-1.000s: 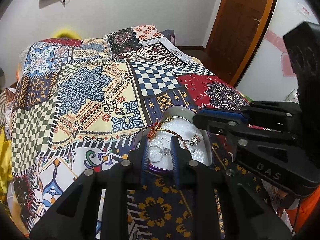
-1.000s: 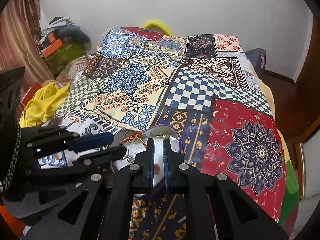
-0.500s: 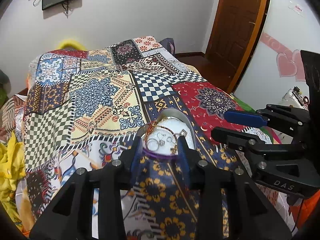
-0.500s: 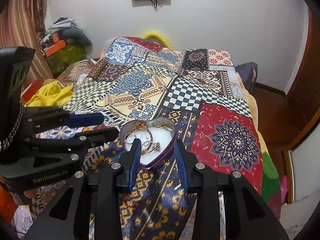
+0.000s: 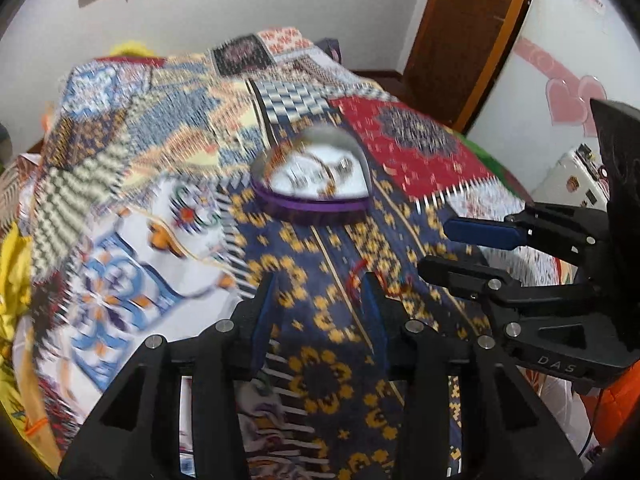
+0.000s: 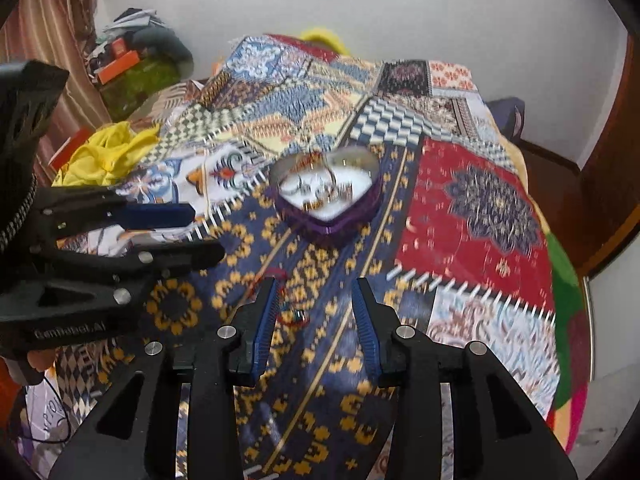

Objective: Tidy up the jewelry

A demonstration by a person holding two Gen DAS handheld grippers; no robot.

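Observation:
A purple heart-shaped box (image 5: 316, 184) with a white lining sits on the patterned bedspread; it holds rings, a chain and a red thread piece, blurred. It also shows in the right wrist view (image 6: 328, 196). A red thread bracelet (image 6: 290, 312) lies on the blue cloth near me, by my right gripper's left finger; part of it shows in the left wrist view (image 5: 356, 274). My left gripper (image 5: 318, 296) is open and empty, well short of the box. My right gripper (image 6: 316, 300) is open and empty too.
The patchwork bedspread (image 6: 460, 200) covers the bed. Yellow cloth (image 6: 104, 152) and clutter lie at the left. A brown door (image 5: 468, 36) stands at the right. The right gripper body (image 5: 560, 300) sits beside my left gripper.
Both grippers have pulled back from the heart box and opened wide. The box now lies farther ahead. The views are blurred with motion.

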